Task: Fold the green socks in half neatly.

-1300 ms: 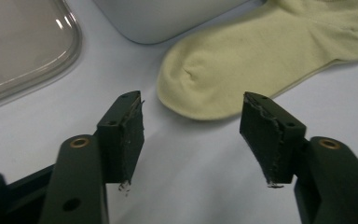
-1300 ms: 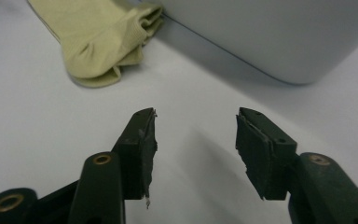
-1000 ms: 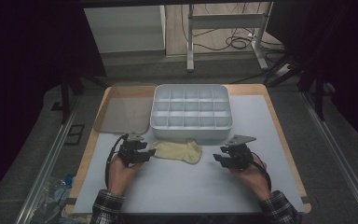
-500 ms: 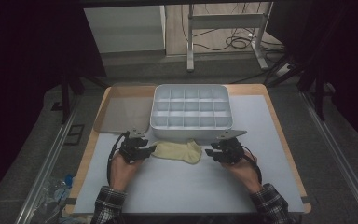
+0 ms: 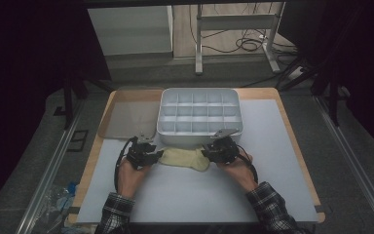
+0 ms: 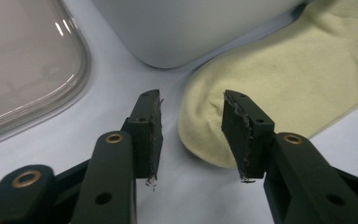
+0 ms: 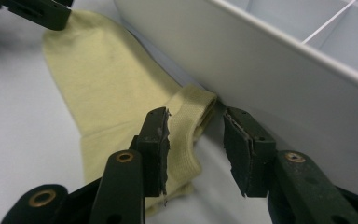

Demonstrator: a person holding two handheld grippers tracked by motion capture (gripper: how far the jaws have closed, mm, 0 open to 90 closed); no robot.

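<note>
The pale yellow sock (image 5: 184, 158) lies flat on the surface (image 5: 272, 146), just at six o'clock of the compartment box (image 5: 199, 115). It is soft, light and floppy, so I'd pinch it at both ends. My left gripper (image 6: 191, 121) has been closing, jaws parted at the toe; my right gripper (image 7: 196, 140) straddles the ribbed cuff, not yet pinching. The box's cells look empty (its clear lid (image 5: 126, 119) lies at nine o'clock).

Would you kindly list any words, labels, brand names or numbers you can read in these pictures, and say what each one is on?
There are none: the yellow sock, the white divided tray, the clear lid, the pale mat and both grippers carry no readable text, label or number.
</note>
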